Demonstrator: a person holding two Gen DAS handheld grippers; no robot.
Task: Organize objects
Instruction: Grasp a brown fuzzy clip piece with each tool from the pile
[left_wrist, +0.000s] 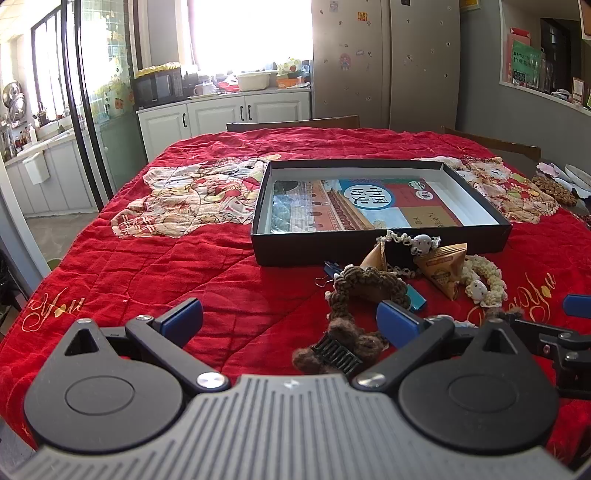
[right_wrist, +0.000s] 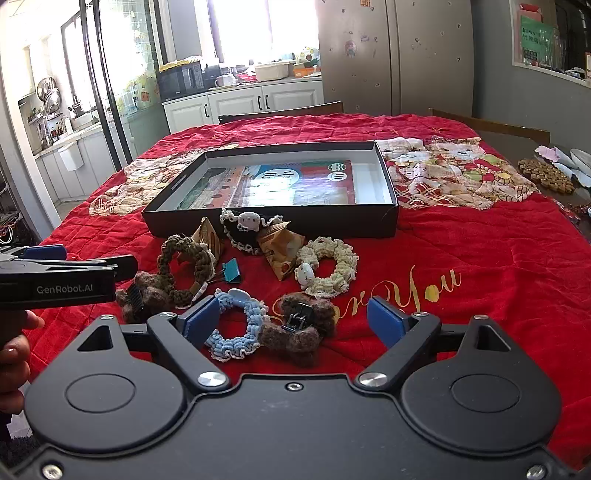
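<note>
Your landmark is the shallow black box, lying open on the red quilted cloth that covers the table. Inside it lies one thing only, a flat book with a printed cover, filling most of the white-lined floor.

Everything else you have to sort is heaped just in front of the box's near wall. Touching that wall is a black scrunchie with a white cat charm, flanked by two tan paper packets. Nearer to you sit a cream scrunchie, an olive-brown scrunchie, a teal binder clip, then a blue scrunchie and two brown fuzzy hair claws.

Your right gripper hovers wide over the blue scrunchie and one claw, pressing on nothing. Your left gripper is spread fully, with only cloth and the other claw beneath it.
</note>
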